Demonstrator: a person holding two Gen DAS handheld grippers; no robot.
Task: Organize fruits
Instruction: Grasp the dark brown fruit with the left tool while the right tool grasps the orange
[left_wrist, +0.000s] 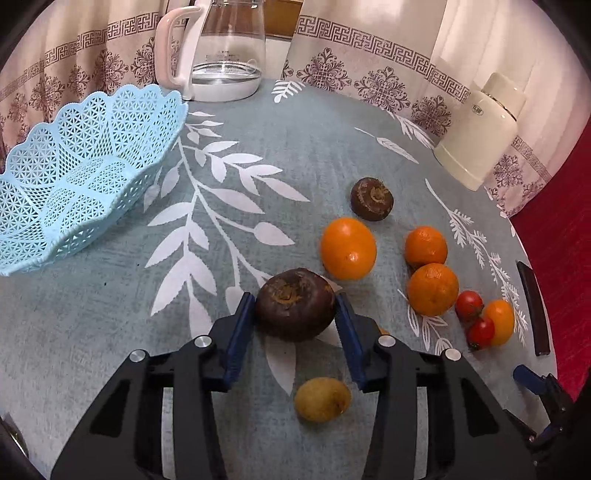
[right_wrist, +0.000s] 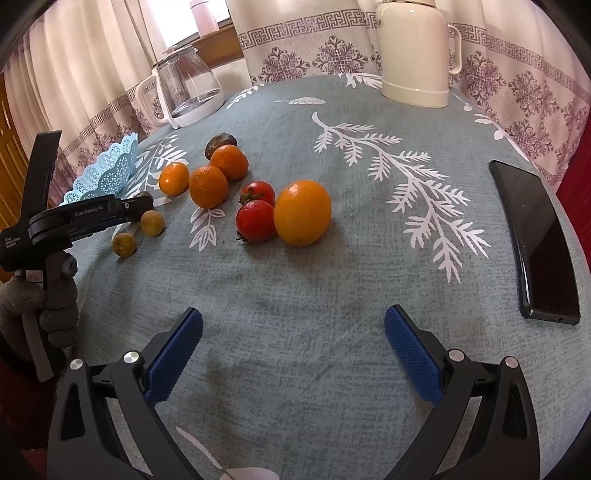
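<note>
We see the left gripper (left_wrist: 295, 310) with its two blue pads pinching a dark brown water chestnut (left_wrist: 295, 303) from both sides, just above the bench (left_wrist: 110, 325), which is covered by a grey-blue cloth with white leaf prints. Below this gripper, a small yellowish-green fruit (left_wrist: 322, 399) lies on the cloth. A second water chestnut (left_wrist: 371, 198) lies farther back, and near it are three oranges (left_wrist: 348, 248) in a loose group. To the right of them, two small red tomatoes (left_wrist: 469, 304) touch a fourth orange fruit (left_wrist: 499, 322). The light blue lattice basket (left_wrist: 74, 177) stands at the left side of the bench, well apart from the fruits, and we see no fruit in it. Behind it is a glass kettle (left_wrist: 225, 51) with a pink handle, and a cream thermos jug (left_wrist: 484, 129) stands at the back right. The right gripper (right_wrist: 293, 350) hangs over a bare part of the cloth with its pads spread wide and nothing between them. A black phone (right_wrist: 535, 240) lies flat at the right edge of the bench.
</note>
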